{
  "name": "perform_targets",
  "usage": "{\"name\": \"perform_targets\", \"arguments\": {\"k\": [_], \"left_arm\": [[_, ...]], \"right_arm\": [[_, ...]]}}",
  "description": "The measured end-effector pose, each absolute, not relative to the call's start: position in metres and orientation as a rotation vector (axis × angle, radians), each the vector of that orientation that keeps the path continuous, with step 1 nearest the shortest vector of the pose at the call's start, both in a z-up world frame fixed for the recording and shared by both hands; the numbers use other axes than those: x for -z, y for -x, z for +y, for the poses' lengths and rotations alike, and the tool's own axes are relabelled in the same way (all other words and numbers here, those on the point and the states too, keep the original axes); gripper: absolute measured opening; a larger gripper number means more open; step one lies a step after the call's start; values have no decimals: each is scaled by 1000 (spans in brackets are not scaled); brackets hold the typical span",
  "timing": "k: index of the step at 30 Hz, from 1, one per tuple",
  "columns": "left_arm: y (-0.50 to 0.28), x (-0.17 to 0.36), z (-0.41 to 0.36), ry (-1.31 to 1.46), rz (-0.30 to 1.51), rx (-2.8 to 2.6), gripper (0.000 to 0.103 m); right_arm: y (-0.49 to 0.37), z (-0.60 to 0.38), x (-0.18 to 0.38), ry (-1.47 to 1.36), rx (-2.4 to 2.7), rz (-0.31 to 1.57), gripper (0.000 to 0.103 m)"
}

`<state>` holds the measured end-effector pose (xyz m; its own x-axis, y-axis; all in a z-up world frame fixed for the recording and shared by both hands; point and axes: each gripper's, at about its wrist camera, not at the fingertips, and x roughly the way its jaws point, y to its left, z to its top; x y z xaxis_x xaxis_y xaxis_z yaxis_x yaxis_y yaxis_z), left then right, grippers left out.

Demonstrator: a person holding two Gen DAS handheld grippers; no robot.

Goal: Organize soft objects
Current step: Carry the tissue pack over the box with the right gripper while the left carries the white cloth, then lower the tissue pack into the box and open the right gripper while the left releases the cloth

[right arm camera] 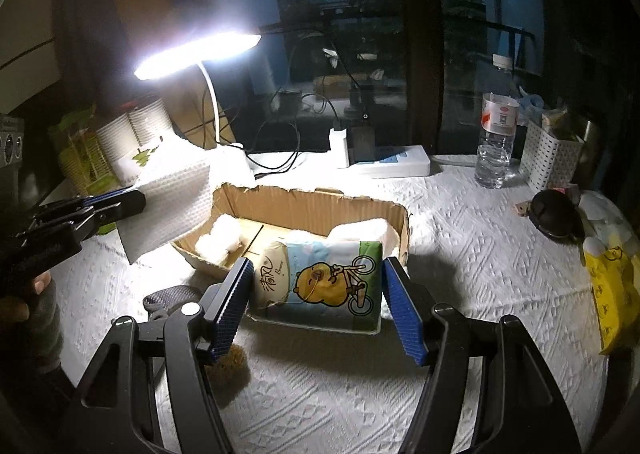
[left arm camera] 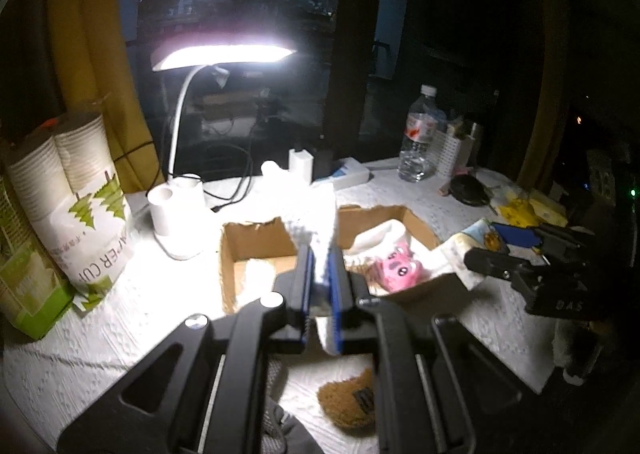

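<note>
Left wrist view: left gripper [left arm camera: 318,274] fingers clamped on folded white cloth [left arm camera: 308,209], held above cardboard box [left arm camera: 256,238] at 12 o'clock. Cloth limp and light, waffle-textured, drooping from the pinch; edge grip looks adequate, probably sags on release. Right wrist view: right gripper [right arm camera: 316,302] fingers spread wide, nothing gripped, straddling tissue pack [right arm camera: 320,282] without clear contact; pack resting at the box's near end, on or against its near wall. Pack soft and squashy, plastic wrap likely slippery; best pinched across the short sides, mid-height, moderate squeeze. White fluffy ball [right arm camera: 220,242] inside box at 11 o'clock. Pink plush [left arm camera: 400,270] in box's right half, seen from left wrist. Brown fuzzy item [left arm camera: 348,402] still on table [right arm camera: 480,254] at 6 o'clock, light, any grip fine. Yellow bag [right arm camera: 612,294] at 3 o'clock, well apart.
</note>
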<state>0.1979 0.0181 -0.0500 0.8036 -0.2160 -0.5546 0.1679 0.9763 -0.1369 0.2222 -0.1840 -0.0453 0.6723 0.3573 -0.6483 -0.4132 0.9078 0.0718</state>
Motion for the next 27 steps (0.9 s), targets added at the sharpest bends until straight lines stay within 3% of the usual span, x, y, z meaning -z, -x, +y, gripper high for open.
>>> {"name": "perform_targets", "arguments": {"k": [27], "left_arm": [[-280, 116, 1, 41, 764, 142, 8]], "right_arm": [[-280, -190, 82, 56, -464, 785, 69]]}}
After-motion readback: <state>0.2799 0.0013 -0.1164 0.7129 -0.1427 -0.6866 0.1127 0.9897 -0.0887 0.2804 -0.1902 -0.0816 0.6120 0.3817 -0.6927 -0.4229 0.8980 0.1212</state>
